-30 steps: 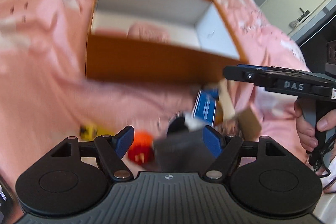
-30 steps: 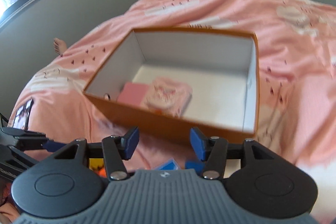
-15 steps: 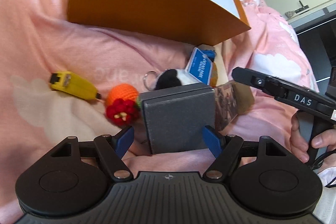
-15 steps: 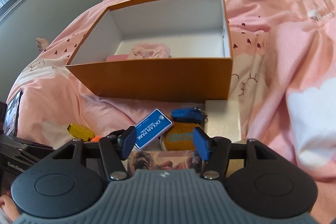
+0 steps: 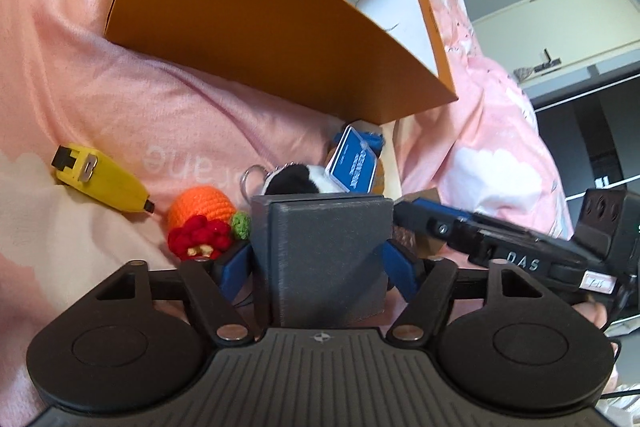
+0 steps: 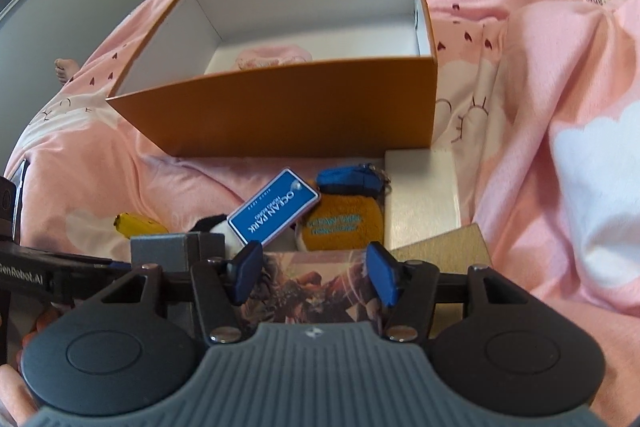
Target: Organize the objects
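On the bed's pink quilt [image 6: 560, 47], the left claw [image 5: 316, 263] was closing around a dark grey square box [image 5: 328, 247] standing between its blue pads, which looked to be touching the box's sides. The right claw [image 6: 312, 271] stood about half open over a flat card with a printed picture [image 6: 316, 291], its pads not pressing on it. Beyond lay a blue Ocean Park tag [image 6: 272, 205], an orange plush pouch [image 6: 344, 223], a yellow banana-shaped toy [image 5: 100, 179] and an orange crocheted fruit [image 5: 200, 207]. The open orange cardboard box [image 6: 280, 111] sat just behind them, something pink inside.
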Demonstrator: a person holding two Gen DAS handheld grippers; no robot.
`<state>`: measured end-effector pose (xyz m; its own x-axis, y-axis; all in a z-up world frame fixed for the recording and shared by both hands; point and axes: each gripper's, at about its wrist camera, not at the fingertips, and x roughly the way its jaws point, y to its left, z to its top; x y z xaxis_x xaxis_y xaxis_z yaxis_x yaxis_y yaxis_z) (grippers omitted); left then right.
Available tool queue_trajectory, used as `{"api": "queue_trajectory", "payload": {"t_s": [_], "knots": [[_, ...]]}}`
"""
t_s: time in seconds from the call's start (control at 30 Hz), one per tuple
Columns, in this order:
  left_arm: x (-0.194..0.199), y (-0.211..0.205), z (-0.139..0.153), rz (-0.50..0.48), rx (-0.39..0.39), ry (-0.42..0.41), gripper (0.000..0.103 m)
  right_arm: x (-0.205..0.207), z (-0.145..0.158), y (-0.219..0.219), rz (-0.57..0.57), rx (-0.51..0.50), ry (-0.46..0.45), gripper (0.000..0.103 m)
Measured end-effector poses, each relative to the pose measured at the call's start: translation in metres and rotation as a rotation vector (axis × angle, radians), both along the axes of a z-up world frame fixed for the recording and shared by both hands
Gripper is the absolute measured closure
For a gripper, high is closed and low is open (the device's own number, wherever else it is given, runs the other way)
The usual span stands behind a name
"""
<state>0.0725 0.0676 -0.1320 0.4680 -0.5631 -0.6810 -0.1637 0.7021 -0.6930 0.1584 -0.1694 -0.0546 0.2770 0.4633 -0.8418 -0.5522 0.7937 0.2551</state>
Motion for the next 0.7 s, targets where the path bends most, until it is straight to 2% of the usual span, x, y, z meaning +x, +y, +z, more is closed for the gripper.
{"api": "queue_trajectory", "payload": {"t_s": [0.13,0.37,0.53,0.7], "knots": [[-0.004,-0.001,0.012,0.011,0.038,-0.042,0.043,0.001,0.001,-0.003,-0.001,0.012,0.017,0.043],[-0.009,-0.008,0.034,0.0,0.129,-0.117,0.055,-0.002,0.008,-0.006,0.03,0.005,0.023,0.042],[-0.011,-0.002,0.048,0.02,0.189,-0.096,0.056,-0.009,0.018,-0.001,0.187,-0.019,-0.023,0.042],[-0.012,-0.003,0.054,0.037,0.267,-0.07,0.056,-0.021,0.013,0.017,0.39,-0.155,-0.073,0.042]]}}
